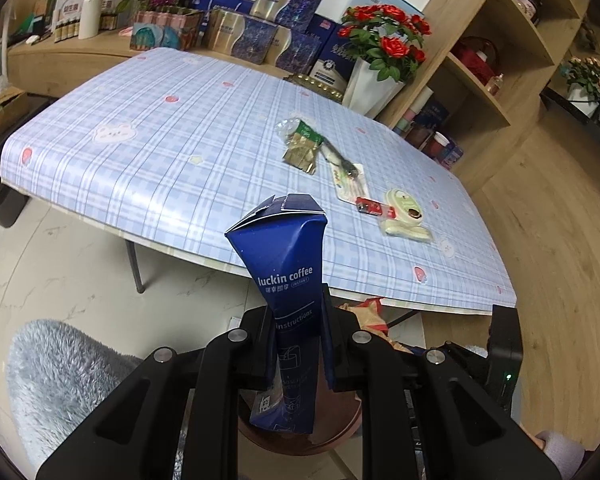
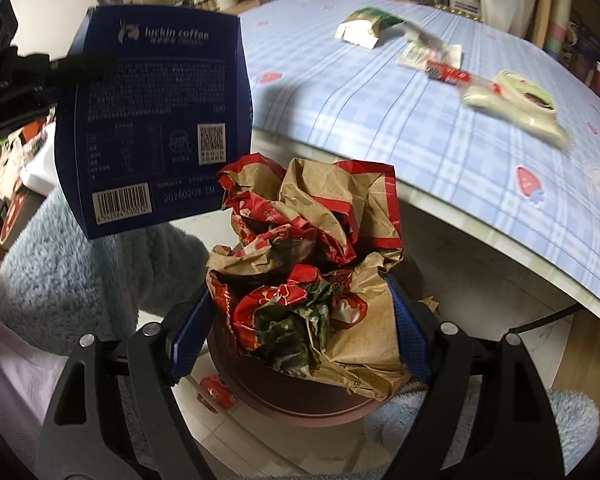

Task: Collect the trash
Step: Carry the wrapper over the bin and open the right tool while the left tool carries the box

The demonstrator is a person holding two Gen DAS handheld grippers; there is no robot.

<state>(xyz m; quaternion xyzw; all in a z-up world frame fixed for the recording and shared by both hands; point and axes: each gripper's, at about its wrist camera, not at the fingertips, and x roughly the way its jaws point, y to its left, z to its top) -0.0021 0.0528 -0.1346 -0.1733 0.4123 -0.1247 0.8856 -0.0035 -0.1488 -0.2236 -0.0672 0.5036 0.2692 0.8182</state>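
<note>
The left gripper (image 1: 300,320) is clamped on a squashed dark blue cardboard coffee box (image 1: 288,280), held above a round dark red bin (image 2: 300,396). The right gripper (image 2: 300,320) pinches crumpled brown-and-red paper wrapping (image 2: 320,248) at the bin's mouth, beside the blue checked table (image 2: 380,100).

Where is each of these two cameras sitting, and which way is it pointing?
Left wrist: on the left gripper, looking along its fingers at the blue coffee box it grips, table behind.
Right wrist: on the right gripper, looking at the crumpled paper bag it grips above a brown bin; a pale sleeve shows.
Shared: the coffee box, table and wrappers.
</note>
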